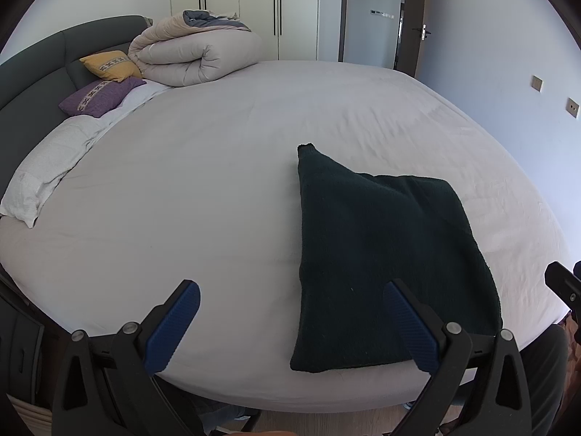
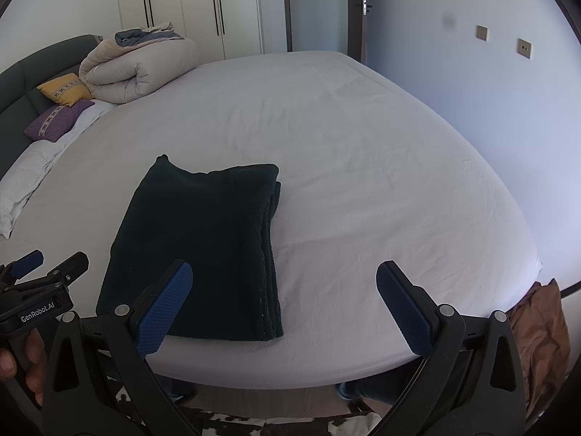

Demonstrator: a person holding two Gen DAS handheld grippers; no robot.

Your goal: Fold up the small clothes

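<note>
A dark green knitted garment (image 1: pixel 385 261) lies folded into a rectangle on the bed's white sheet (image 1: pixel 218 181), near the front edge. In the right wrist view the garment (image 2: pixel 203 247) shows stacked layers along its right side. My left gripper (image 1: pixel 290 323) is open and empty, held above the bed's front edge to the garment's left, its right finger over the garment's near corner. My right gripper (image 2: pixel 283 305) is open and empty, just right of the garment. The left gripper (image 2: pixel 40 265) also shows at the left of the right wrist view.
A rolled beige duvet (image 1: pixel 196 54) sits at the far left of the bed with a yellow pillow (image 1: pixel 110 65), a purple pillow (image 1: pixel 101 96) and a white pillow (image 1: pixel 47 170). Wardrobes (image 1: pixel 239 7) and a door (image 1: pixel 370 11) stand behind. A brown bag (image 2: pixel 537 338) lies by the bed.
</note>
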